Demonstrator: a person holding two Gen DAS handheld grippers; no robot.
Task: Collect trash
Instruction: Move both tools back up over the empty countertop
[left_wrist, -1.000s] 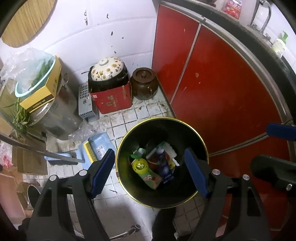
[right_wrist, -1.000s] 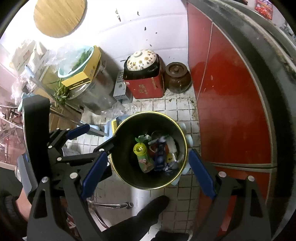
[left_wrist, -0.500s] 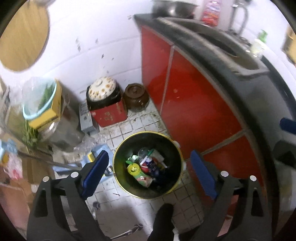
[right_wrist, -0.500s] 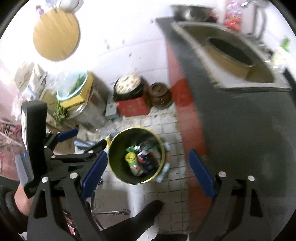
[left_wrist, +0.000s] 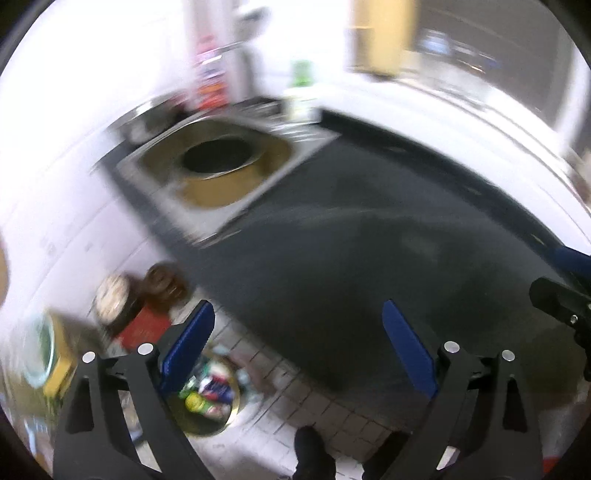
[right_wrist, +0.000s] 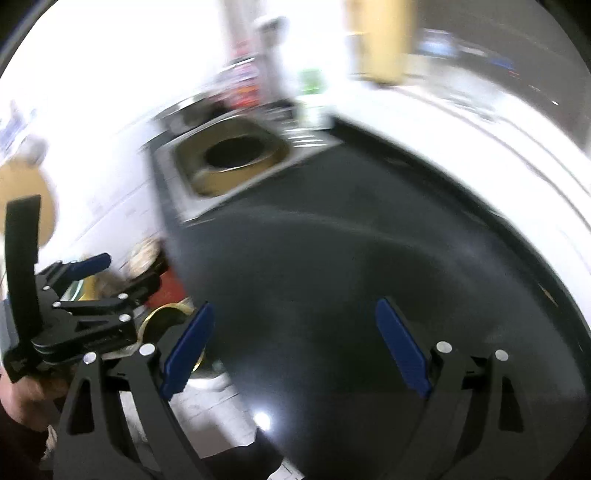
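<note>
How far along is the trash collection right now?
Done: several pieces of trash lie in the bin on the floor. In hand: nothing; the left gripper, whose jaws just opened wider, and the right gripper are open and empty above the dark countertop. Left: blur hides any remaining trash.

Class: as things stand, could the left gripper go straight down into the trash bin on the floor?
Probably yes: the left gripper is open and empty, and the trash bin lies open-topped below its left finger, beside the dark countertop, not under it.

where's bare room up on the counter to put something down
The dark countertop is bare from the sink across to the right. Crowded: behind the sink, bottles by the wall; on the floor, the trash bin and jars.
</note>
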